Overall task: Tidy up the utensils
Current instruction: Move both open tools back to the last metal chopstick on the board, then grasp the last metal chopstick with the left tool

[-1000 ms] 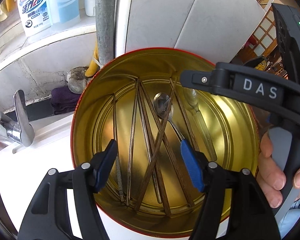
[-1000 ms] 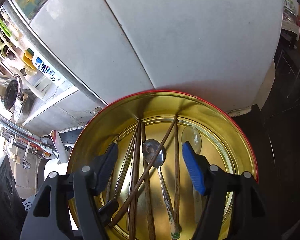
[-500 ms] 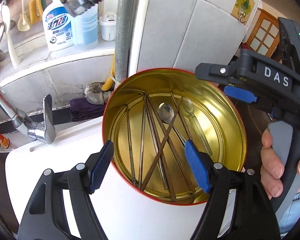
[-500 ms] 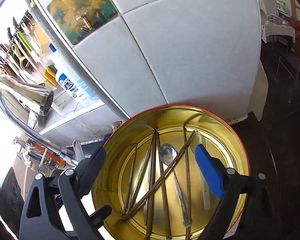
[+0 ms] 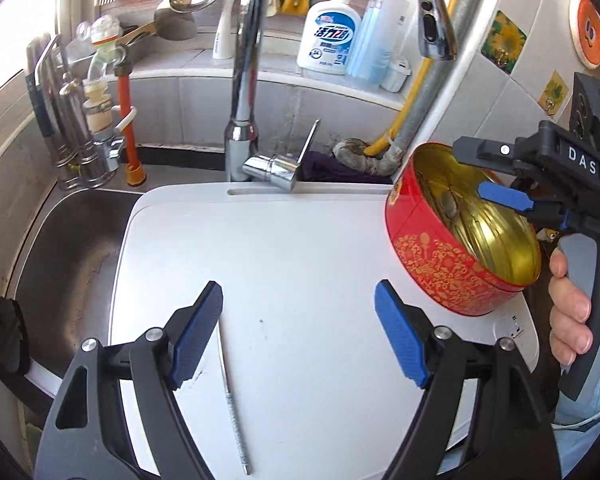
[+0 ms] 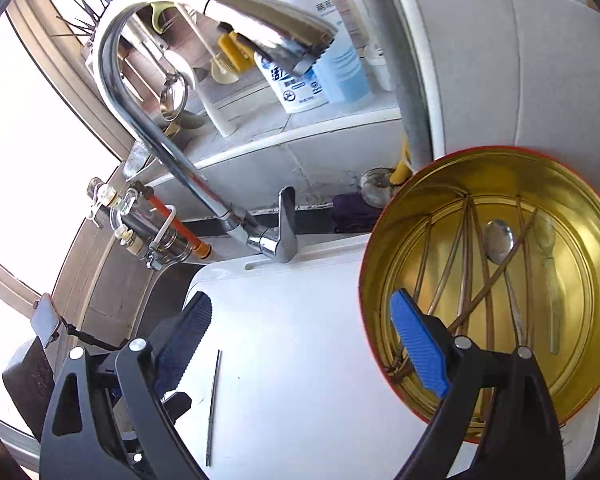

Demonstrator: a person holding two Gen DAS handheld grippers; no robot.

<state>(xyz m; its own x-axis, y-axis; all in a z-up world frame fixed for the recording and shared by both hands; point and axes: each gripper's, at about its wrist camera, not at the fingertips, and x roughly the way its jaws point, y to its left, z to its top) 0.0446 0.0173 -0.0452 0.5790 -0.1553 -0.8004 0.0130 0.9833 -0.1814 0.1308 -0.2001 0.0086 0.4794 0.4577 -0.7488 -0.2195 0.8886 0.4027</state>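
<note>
A round red tin (image 5: 452, 272) with a gold inside stands at the right end of a white board (image 5: 300, 248). In the right wrist view the tin (image 6: 404, 208) holds several chopsticks (image 6: 466, 280) and two spoons (image 6: 498, 236). One thin metal chopstick (image 5: 232, 392) lies alone on the board, near my left gripper's left finger; it also shows in the right wrist view (image 6: 213, 396). My left gripper (image 5: 298, 332) is open and empty above the board. My right gripper (image 6: 300, 344) is open and empty, its right finger over the tin's rim.
A chrome faucet (image 5: 248, 80) arches over the back of the board. A steel sink basin (image 5: 68, 248) lies to the left. Soap bottles (image 5: 328, 36) stand on the back ledge. A grey pipe (image 5: 428, 92) rises behind the tin.
Both grippers have pulled back and up from the tin and swung left. The faucet, sink, board and the lone metal chopstick have come into view.
</note>
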